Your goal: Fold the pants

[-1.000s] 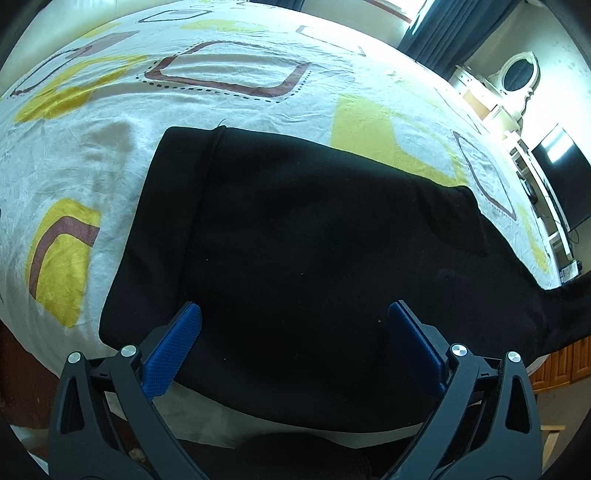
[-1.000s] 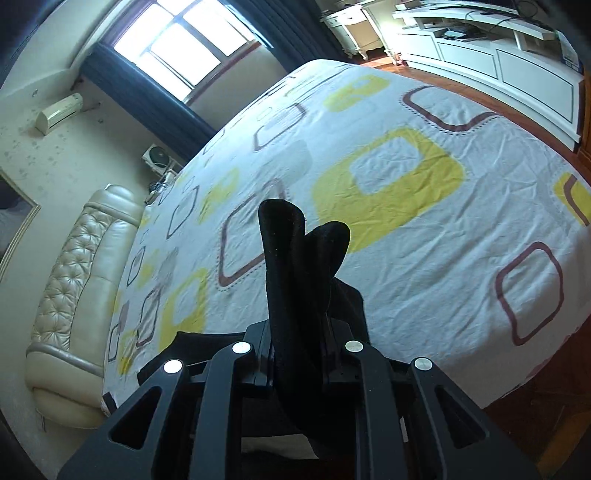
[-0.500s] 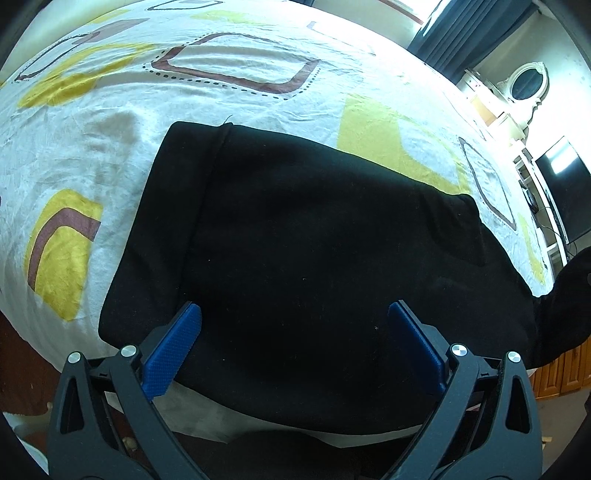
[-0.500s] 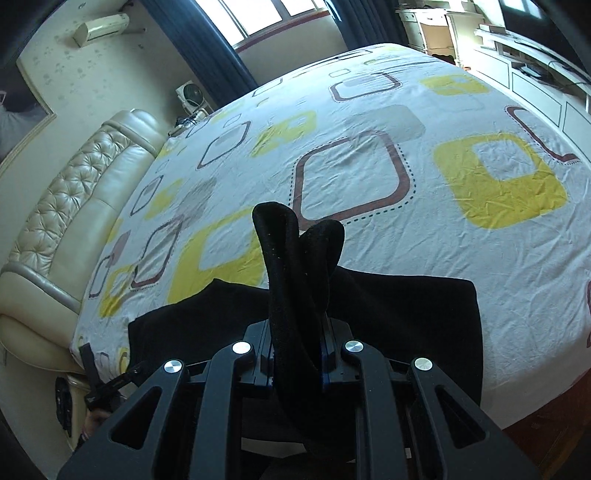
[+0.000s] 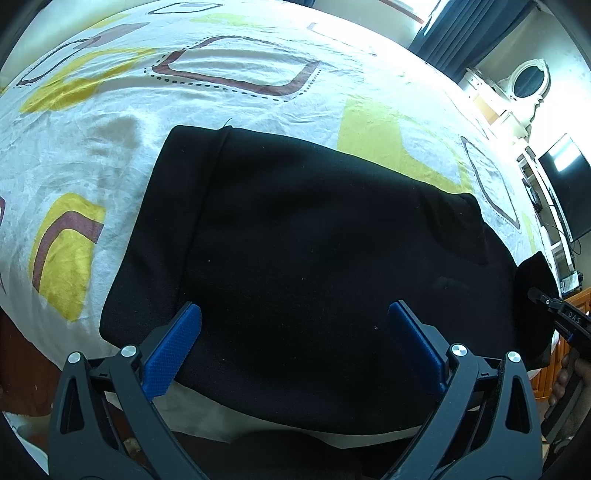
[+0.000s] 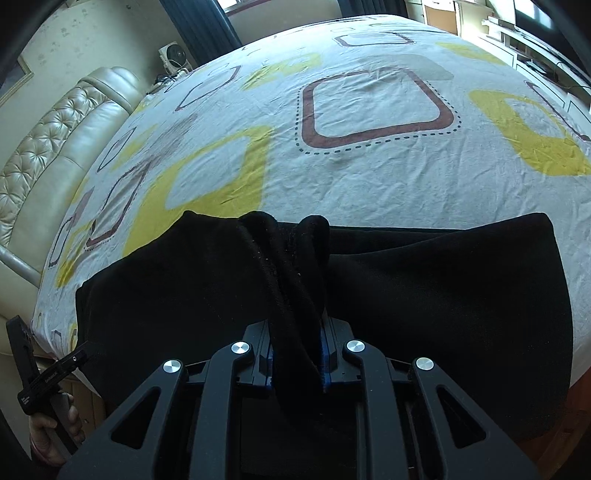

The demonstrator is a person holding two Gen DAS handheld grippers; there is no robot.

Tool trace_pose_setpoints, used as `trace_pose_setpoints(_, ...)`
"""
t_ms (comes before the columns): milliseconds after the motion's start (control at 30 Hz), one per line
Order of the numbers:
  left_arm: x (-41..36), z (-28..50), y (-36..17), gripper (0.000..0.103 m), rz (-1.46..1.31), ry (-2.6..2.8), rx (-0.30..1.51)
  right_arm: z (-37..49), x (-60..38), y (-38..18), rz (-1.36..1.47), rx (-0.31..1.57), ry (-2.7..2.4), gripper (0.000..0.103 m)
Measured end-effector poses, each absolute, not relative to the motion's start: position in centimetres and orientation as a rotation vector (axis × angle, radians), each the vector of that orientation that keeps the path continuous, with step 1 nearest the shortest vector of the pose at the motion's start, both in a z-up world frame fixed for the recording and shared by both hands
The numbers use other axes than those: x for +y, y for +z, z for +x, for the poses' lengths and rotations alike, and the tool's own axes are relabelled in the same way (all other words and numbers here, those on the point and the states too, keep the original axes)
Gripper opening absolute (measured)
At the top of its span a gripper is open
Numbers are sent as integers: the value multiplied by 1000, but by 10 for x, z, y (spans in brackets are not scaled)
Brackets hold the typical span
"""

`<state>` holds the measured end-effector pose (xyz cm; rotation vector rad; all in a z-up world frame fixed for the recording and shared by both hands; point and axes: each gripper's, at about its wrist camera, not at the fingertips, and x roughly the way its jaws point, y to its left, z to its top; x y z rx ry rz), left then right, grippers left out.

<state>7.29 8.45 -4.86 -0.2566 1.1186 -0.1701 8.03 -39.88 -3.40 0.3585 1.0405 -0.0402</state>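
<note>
- Pants [image 5: 314, 266], black, lay spread flat on the bedsheet [image 5: 236, 107], near the bed's front edge, with one short end seen as a folded band toward the headboard [image 6: 48, 155] side.
- Bedsheet white, printed with yellow and maroon rounded squares; wrinkled around the pants.
- Left gripper [image 5: 295, 343] hung over the near edge of the pants, jaws spread wide; blue pads [image 5: 171, 350] apart, nothing between them, cloth lying below.
- Right gripper [image 6: 297, 354] had its jaws pinching a bunched black fold of the pants; the fold stood up between the fingers in two rounded humps, above the flat part of the garment.
- From the left wrist view, the held end of the pants showed as a raised dark lump at the far right of the garment, with the right gripper's body and a hand [image 5: 569, 380] beside it.
- From the right wrist view, the left gripper's frame and a hand [image 6: 48, 435] sat at the pants' left end, off the bed's edge.
- Dark curtains [image 5: 458, 33] and a mirror [image 5: 528, 79] stood beyond the bed, well apart from the pants.
</note>
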Motion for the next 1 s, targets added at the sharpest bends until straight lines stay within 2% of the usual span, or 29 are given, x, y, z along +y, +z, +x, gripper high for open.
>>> trace_pose_setpoints(733, 72, 61, -23, 100, -120, -92, 990, 78, -364, -35, 298, 1017, -29, 21)
trace_pose_setpoints(833, 72, 62, -23, 100, -120, -95, 993, 77, -358, -36, 288, 1014, -25, 26)
trace_pose_setpoints(900, 72, 62, -23, 100, -120, -94, 994, 76, -354, -35, 314, 1006, -5, 33)
trace_pose_setpoints(1000, 72, 62, -24, 100, -120, -91, 994, 77, -347, -33, 365, 1003, 51, 36)
